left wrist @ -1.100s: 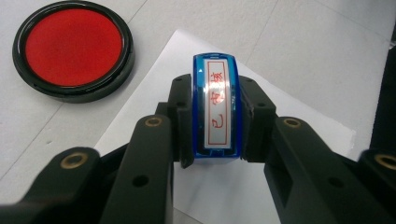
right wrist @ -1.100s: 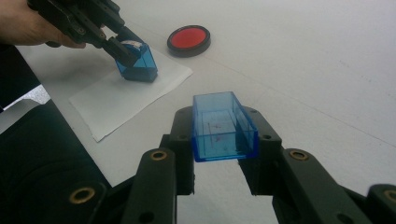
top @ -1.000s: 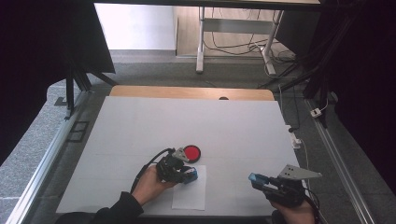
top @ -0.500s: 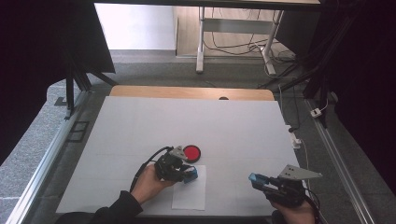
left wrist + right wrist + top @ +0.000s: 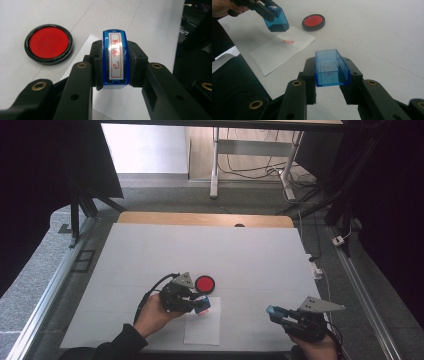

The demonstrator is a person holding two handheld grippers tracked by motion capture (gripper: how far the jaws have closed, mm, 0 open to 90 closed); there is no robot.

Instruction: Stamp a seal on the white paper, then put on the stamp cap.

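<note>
My left gripper [image 5: 201, 304] is shut on a blue stamp [image 5: 114, 60] whose top label carries red characters. In the right gripper view the stamp [image 5: 275, 21] hangs a little above a white sheet of paper [image 5: 282, 50], which bears a red imprint [image 5: 287, 42]. A round red ink pad [image 5: 204, 283] in a black case lies just beyond the sheet; it also lies left of the stamp [image 5: 48, 43]. My right gripper [image 5: 273, 310] rests near the front right edge, shut on a clear blue stamp cap [image 5: 332, 67] with its open side up.
The white table top [image 5: 200, 250] stretches back to a wooden strip [image 5: 200, 219] at its far edge. Metal rails [image 5: 55, 285] run along both sides. The person's left hand [image 5: 152, 312] and sleeve come in from the bottom.
The left gripper has lifted the stamp slightly off the paper. The right gripper has stayed where it was.
</note>
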